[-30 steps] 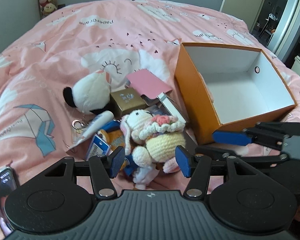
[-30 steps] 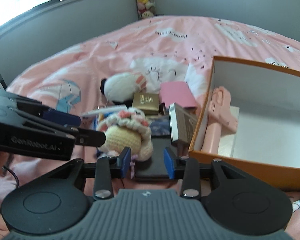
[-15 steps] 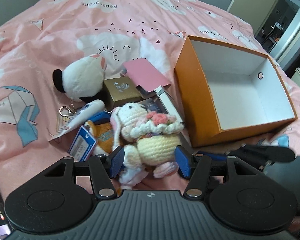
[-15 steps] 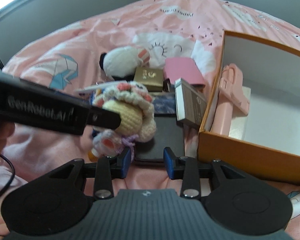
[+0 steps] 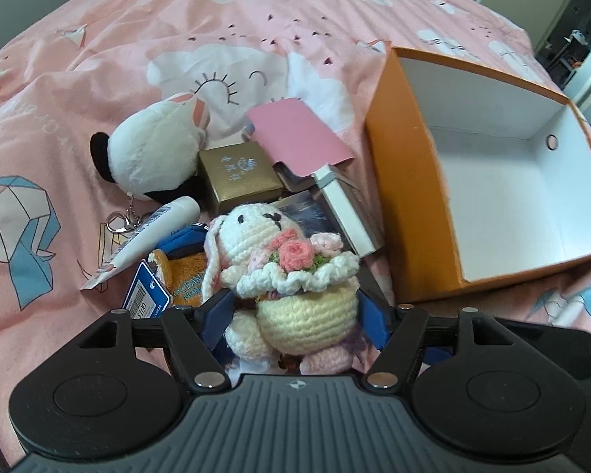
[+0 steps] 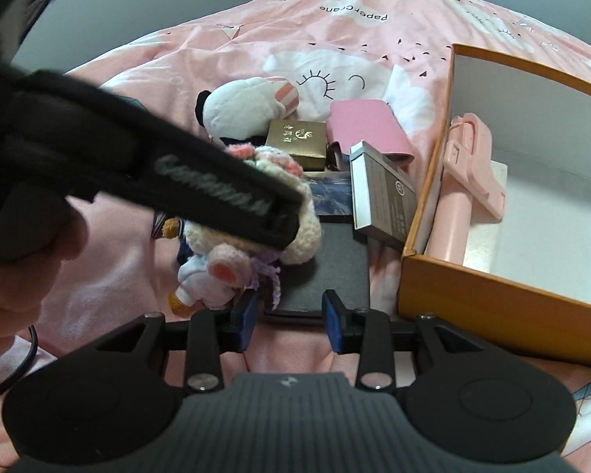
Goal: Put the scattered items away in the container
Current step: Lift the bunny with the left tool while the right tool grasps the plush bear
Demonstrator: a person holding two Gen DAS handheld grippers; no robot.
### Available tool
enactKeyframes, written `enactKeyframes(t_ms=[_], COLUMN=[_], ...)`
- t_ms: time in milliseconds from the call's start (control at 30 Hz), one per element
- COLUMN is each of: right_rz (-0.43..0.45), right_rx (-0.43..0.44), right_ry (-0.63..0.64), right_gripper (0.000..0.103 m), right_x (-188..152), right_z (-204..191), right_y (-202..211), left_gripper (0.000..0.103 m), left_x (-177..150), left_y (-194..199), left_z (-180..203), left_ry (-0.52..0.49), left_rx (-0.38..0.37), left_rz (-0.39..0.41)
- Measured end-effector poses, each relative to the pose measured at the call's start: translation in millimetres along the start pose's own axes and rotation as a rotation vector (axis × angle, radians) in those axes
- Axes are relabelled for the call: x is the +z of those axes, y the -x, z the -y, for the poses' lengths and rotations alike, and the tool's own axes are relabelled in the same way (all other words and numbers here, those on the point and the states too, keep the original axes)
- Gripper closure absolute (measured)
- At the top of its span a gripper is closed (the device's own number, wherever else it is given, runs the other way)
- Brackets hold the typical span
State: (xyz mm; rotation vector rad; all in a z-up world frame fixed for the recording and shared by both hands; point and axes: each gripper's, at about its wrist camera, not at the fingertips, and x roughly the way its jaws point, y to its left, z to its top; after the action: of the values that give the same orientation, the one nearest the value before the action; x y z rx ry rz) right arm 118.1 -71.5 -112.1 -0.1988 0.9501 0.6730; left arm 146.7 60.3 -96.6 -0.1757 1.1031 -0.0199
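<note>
A crocheted bunny (image 5: 291, 276) holding pink flowers sits in a pile of items on the pink bed. My left gripper (image 5: 295, 315) is open, its blue pads on either side of the bunny's yellow body. The bunny also shows in the right wrist view (image 6: 256, 244), partly hidden by the left gripper's arm. The orange box (image 5: 406, 197) with a white inside stands to the right. In the right wrist view the box (image 6: 453, 287) holds a pink handle-shaped item (image 6: 465, 181). My right gripper (image 6: 289, 317) is open and empty, just short of a black flat item (image 6: 335, 272).
The pile holds a panda plush (image 5: 153, 157), a gold box (image 5: 236, 175), a pink pouch (image 5: 299, 138), a grey-white box (image 5: 346, 213), a white tube (image 5: 153, 232) and a blue tagged toy (image 5: 177, 268). A door stands far right.
My left gripper has moved forward and down, so the bunny now sits between its pads. My right gripper has crept closer to the black flat item.
</note>
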Motion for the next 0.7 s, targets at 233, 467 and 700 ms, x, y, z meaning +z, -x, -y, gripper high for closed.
enactKeyframes(t_ms=[233,467,700], right_rz=[-0.005,0.006,0.004], right_rx=[0.005,0.016,0.022], right_ry=[-0.003,0.007,-0.014], right_gripper=[0.063,0.063,0.063], right_x=[0,4,6], right_z=[0,-3,-2], right_y=[-3,-2,-3], left_gripper=[0.036,0.050,0.052], left_x=[1,-1,-1], left_y=[-2,7,34], left_z=[-12,-20,-33], left_ry=[0.058,0.047,0.037], left_rx=[-0.024,-0.059,-0.067], left_rz=[0.012,0.043,0.108])
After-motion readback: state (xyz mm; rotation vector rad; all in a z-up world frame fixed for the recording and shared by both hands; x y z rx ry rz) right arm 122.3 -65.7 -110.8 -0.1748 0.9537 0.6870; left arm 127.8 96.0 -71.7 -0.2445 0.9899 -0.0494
